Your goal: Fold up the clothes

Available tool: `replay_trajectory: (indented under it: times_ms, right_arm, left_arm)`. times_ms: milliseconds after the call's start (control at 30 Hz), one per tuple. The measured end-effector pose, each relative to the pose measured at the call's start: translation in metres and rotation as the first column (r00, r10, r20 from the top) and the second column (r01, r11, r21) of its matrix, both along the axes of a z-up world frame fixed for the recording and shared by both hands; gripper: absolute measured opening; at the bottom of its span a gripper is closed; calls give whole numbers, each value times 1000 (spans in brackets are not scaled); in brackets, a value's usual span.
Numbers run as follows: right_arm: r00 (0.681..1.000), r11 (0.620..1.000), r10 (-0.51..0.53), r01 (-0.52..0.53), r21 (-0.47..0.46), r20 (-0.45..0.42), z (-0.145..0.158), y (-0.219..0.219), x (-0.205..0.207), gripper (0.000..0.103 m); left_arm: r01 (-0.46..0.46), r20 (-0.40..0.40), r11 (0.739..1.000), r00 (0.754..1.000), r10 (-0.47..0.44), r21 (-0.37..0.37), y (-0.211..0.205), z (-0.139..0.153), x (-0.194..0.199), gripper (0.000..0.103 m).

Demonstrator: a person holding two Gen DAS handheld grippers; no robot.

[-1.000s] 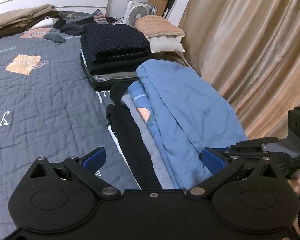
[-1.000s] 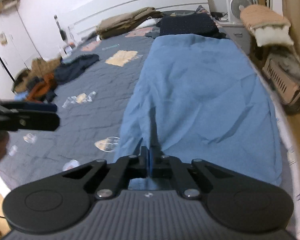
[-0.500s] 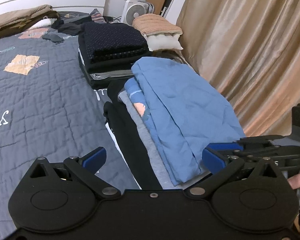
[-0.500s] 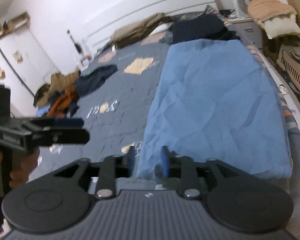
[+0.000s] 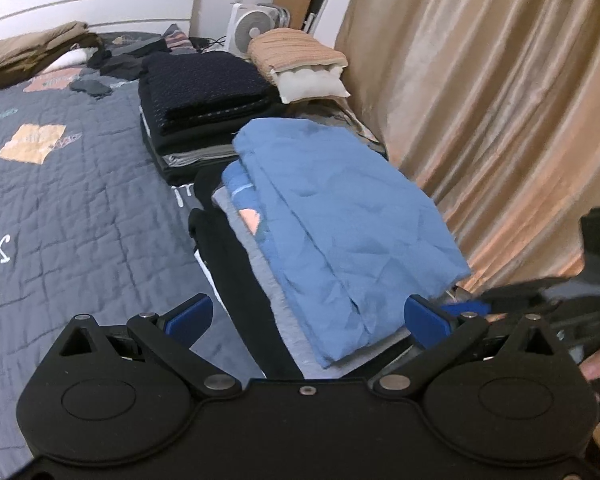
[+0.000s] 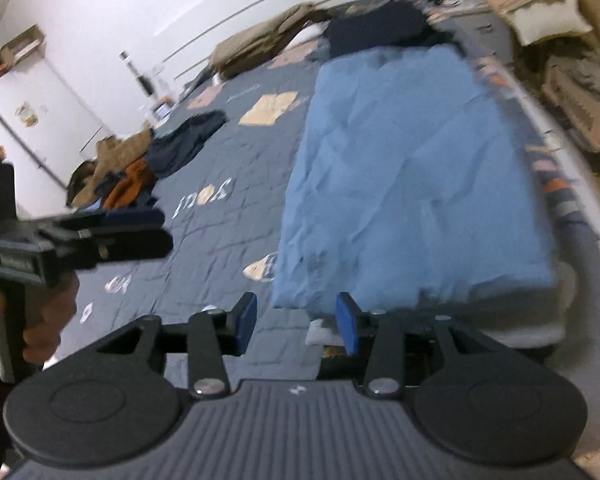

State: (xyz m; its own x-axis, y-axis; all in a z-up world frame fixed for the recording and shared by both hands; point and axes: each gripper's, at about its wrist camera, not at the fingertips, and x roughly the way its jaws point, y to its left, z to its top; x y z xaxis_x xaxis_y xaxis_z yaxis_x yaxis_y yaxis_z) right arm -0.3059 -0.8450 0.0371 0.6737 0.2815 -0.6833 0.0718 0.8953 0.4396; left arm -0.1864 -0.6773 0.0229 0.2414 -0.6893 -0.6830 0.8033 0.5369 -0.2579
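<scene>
A folded blue garment (image 5: 340, 216) lies on top of a stack of folded clothes, grey, blue and black, at the bed's right edge; it also shows in the right wrist view (image 6: 412, 176). My left gripper (image 5: 306, 316) is open and empty, just in front of the stack's near end. My right gripper (image 6: 296, 320) is open and empty, a little short of the blue garment's near edge. The right gripper also shows at the right of the left wrist view (image 5: 548, 300), and the left gripper at the left of the right wrist view (image 6: 100, 236).
A second stack of dark folded clothes (image 5: 204, 92) stands behind the first. Unfolded clothes (image 6: 156, 160) lie heaped at the bed's far left. The grey quilt (image 5: 60, 208) spreads left. A tan curtain (image 5: 500, 100) hangs right. A pillow bundle (image 5: 300, 64) and a fan (image 5: 252, 32) stand behind.
My right gripper has let go of the blue garment and opened, pulling back from its edge. The garment now lies flat on the stack. The left gripper has stayed open.
</scene>
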Motion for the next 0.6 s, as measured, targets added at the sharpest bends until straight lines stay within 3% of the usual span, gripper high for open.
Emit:
replay_trajectory:
  times_ms: [233, 600]
  right_arm:
    - [998, 989, -56, 55, -138, -7, 32, -5, -24, 65]
    - [996, 982, -86, 80, -174, -28, 57, -6, -41, 71]
  left_arm:
    - [34, 54, 999, 998, -36, 32, -9, 8, -16, 103]
    - [78, 132, 995, 987, -87, 69, -11, 29, -41, 103]
